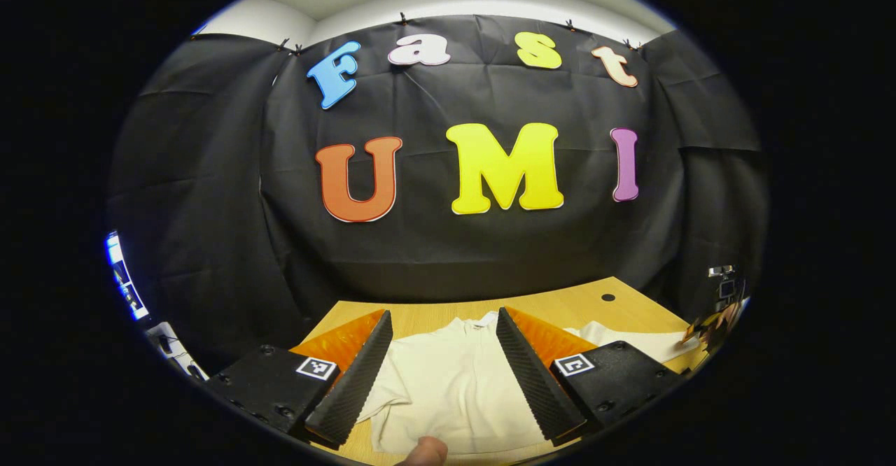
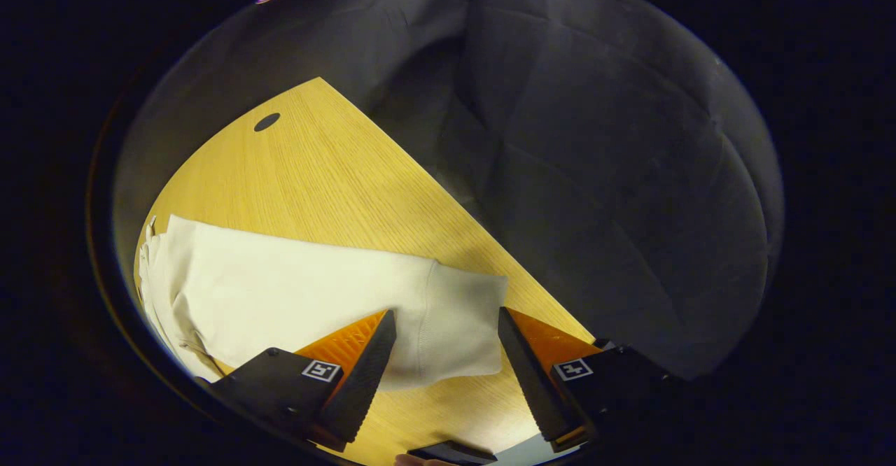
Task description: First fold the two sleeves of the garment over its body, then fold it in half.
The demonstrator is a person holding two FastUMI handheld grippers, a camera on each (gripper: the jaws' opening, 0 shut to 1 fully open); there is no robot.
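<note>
Fingers of the left gripper (image 1: 444, 371) stand spread wide, holding nothing, above the cream cotton garment (image 1: 448, 389) lying flat on the pale wooden table (image 1: 560, 305); their tips hide its edges. The right gripper (image 2: 444, 375), equally wide, frames a cuffed sleeve end (image 2: 455, 326), contact unclear, with the body cut off far left.

left tongs (image 1: 444, 368): black housings | square markers | screws | serrated finger edges

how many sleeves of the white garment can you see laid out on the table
1 for sure: the right sleeve stretches flat across the table, its cuff between the open right gripper. The other sleeve may be hidden.
</note>
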